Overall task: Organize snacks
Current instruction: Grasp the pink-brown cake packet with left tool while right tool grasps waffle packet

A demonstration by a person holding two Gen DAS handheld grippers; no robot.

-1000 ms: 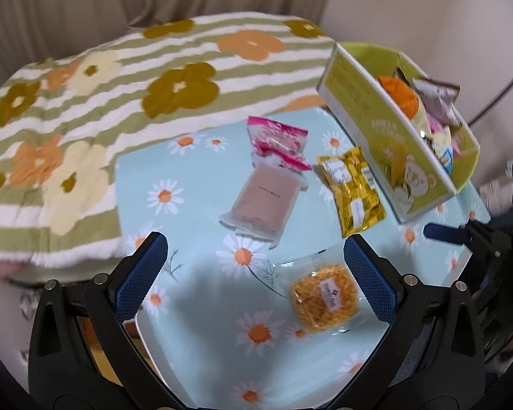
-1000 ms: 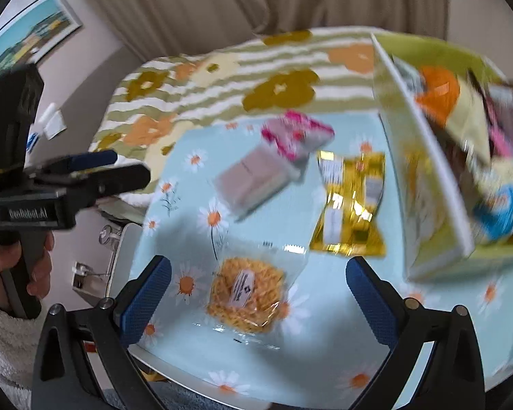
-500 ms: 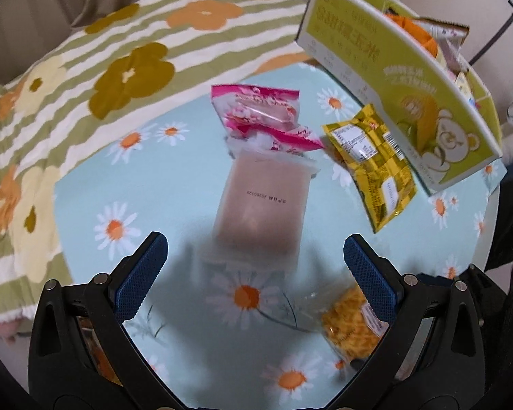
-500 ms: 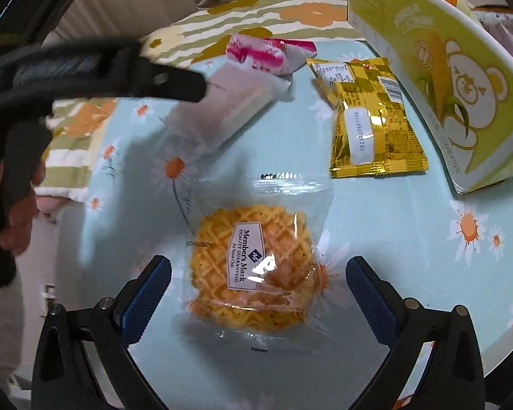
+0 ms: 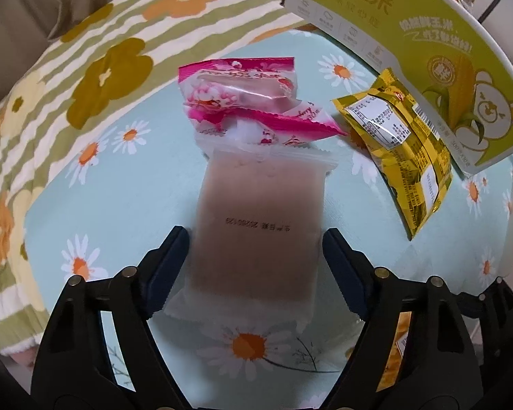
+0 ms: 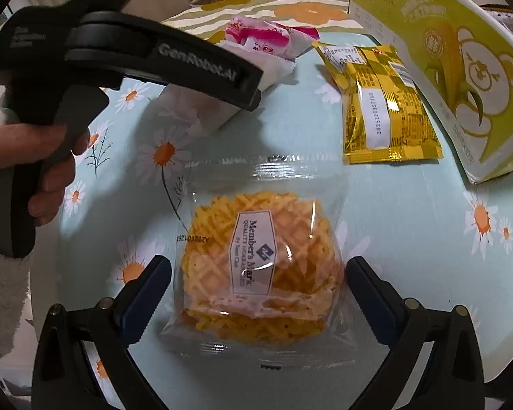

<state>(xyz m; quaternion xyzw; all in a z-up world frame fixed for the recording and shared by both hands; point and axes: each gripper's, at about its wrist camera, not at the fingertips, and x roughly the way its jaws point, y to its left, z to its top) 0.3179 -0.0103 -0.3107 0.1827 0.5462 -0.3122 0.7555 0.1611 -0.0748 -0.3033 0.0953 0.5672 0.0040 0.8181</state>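
My left gripper (image 5: pixel 254 256) is open, its fingers on either side of a frosted brownish snack packet (image 5: pixel 260 218) lying on the daisy tablecloth. A pink wrapped snack (image 5: pixel 242 102) lies just beyond it, a yellow foil packet (image 5: pixel 398 143) to the right. My right gripper (image 6: pixel 258 287) is open, straddling a clear bag of orange lattice crackers (image 6: pixel 261 266). The left gripper's body (image 6: pixel 126 51) shows in the right wrist view over the frosted packet. The yellow packet (image 6: pixel 379 109) also shows there.
A green-and-white cardboard box with a bear print (image 5: pixel 410 41) stands at the right and holds several snacks; it also shows in the right wrist view (image 6: pixel 461 68). A striped flowered blanket (image 5: pixel 85 68) lies behind the light blue table (image 5: pixel 119 188).
Both grippers have come down and forward. The left one now straddles the frosted packet, the right one straddles the lattice cracker bag. The snacks have not moved.
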